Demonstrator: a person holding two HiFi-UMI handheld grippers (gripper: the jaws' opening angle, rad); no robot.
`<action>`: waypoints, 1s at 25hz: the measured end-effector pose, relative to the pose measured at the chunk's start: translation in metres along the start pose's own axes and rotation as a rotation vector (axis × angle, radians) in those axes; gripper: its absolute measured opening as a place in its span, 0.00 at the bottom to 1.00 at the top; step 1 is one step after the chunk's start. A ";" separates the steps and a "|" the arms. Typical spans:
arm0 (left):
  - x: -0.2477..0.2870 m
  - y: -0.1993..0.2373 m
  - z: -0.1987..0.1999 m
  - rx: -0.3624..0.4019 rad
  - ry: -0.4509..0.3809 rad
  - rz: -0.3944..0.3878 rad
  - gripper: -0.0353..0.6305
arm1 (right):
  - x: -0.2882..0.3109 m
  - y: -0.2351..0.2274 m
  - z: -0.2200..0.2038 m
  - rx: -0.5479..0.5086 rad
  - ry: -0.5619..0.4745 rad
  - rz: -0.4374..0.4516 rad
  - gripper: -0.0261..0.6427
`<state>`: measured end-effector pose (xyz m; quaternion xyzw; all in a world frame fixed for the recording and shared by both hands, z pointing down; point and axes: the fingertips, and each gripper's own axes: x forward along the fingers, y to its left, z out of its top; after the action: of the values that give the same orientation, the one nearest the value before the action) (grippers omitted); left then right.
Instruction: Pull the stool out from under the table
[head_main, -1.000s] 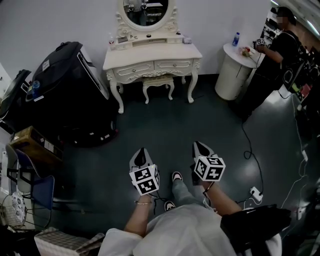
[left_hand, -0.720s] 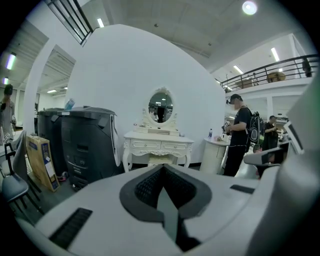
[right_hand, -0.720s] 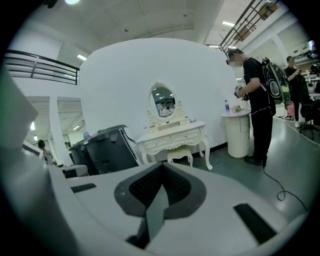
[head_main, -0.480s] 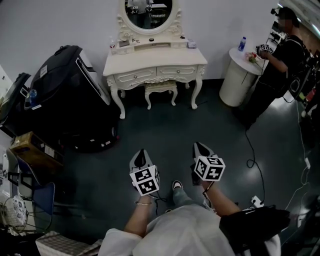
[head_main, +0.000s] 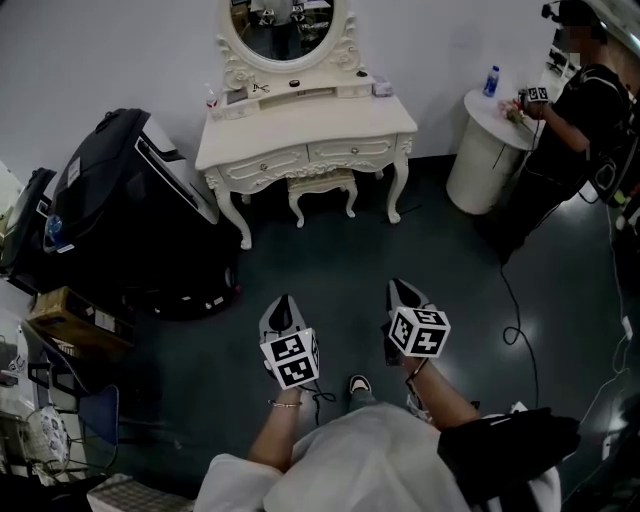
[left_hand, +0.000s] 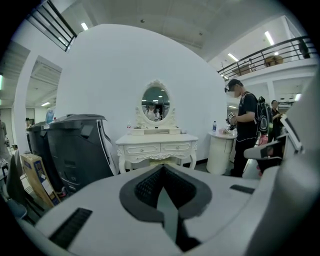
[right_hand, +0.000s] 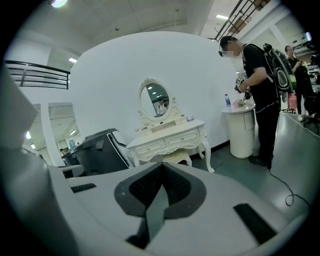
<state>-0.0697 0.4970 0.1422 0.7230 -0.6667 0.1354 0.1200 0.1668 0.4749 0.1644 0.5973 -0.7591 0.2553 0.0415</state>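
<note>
A cream dressing table (head_main: 305, 125) with an oval mirror stands against the far wall. Tucked under it is a small cream stool (head_main: 321, 185), its curved legs showing between the table's legs. The table (left_hand: 157, 147) and the stool (left_hand: 162, 158) also show straight ahead in the left gripper view, and the table (right_hand: 170, 140) with the stool (right_hand: 176, 157) in the right gripper view. My left gripper (head_main: 279, 309) and right gripper (head_main: 400, 290) are held side by side over the dark floor, well short of the stool. Both are shut with nothing in them.
A large black machine (head_main: 130, 215) stands left of the table. To the right is a white round pedestal (head_main: 488, 150) with a bottle, and a person in black (head_main: 570, 110) beside it. A cable (head_main: 520, 320) runs over the floor at right. Boxes and a chair crowd the near left.
The view has moved nearer to the table, which now sits lower and larger in the head view. Both grippers keep their place and stay shut.
</note>
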 end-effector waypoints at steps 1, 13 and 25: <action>0.009 -0.002 0.003 0.009 0.003 0.001 0.05 | 0.008 -0.006 0.004 0.000 0.001 -0.003 0.04; 0.076 -0.009 0.014 0.014 0.019 0.031 0.05 | 0.078 -0.039 0.028 -0.021 0.048 0.021 0.04; 0.160 0.016 0.021 -0.019 0.034 0.017 0.05 | 0.151 -0.053 0.044 0.000 0.067 -0.027 0.04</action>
<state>-0.0731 0.3391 0.1800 0.7138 -0.6720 0.1423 0.1369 0.1839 0.3138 0.1998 0.5988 -0.7492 0.2744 0.0703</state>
